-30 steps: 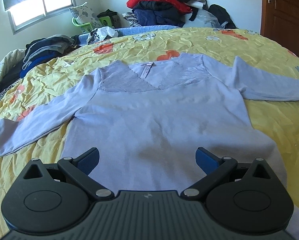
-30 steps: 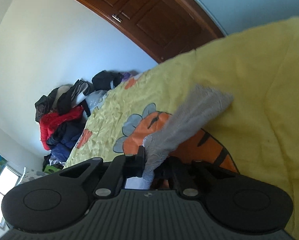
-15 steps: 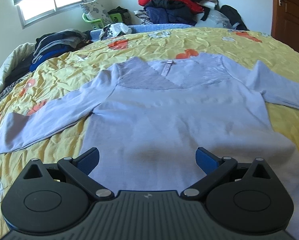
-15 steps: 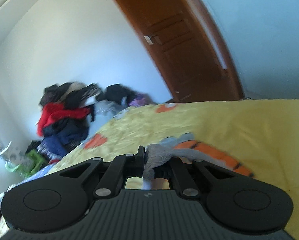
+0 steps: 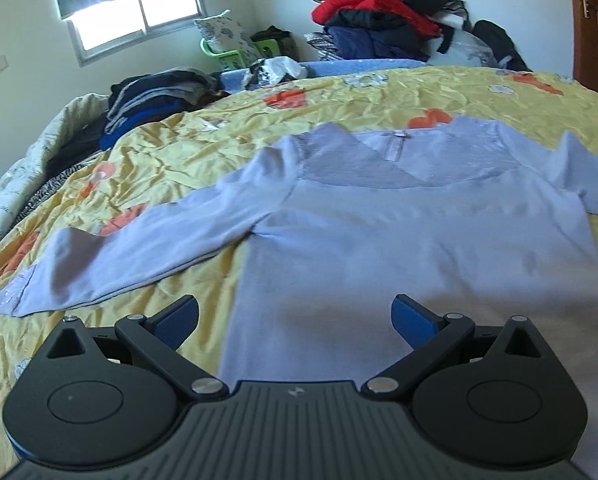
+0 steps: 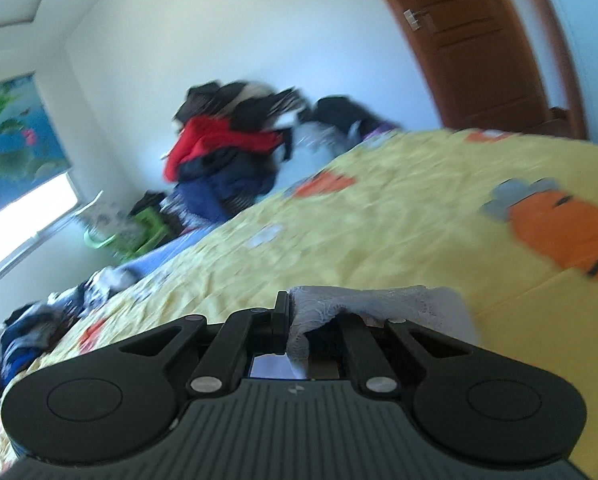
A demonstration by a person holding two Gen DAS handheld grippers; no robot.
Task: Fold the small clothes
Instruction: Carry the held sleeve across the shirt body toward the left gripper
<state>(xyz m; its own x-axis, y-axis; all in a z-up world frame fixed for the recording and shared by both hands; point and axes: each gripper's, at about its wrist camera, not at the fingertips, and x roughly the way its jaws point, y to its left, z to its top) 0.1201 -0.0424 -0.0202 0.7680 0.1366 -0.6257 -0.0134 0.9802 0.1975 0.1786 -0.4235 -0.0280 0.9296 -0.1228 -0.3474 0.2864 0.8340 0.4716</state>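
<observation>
1. The bed (image 5: 203,152), under a yellow carrot-print cover, carries everything.
2. A lilac long-sleeved top (image 5: 399,232) lies flat on it, front up, one sleeve spread out to the side.
3. The left gripper (image 5: 295,316) hovers over the hem, released, nothing between its jaws.
4. The right gripper (image 6: 289,316) is clenched on the top's lace cuff (image 6: 363,300).
</observation>
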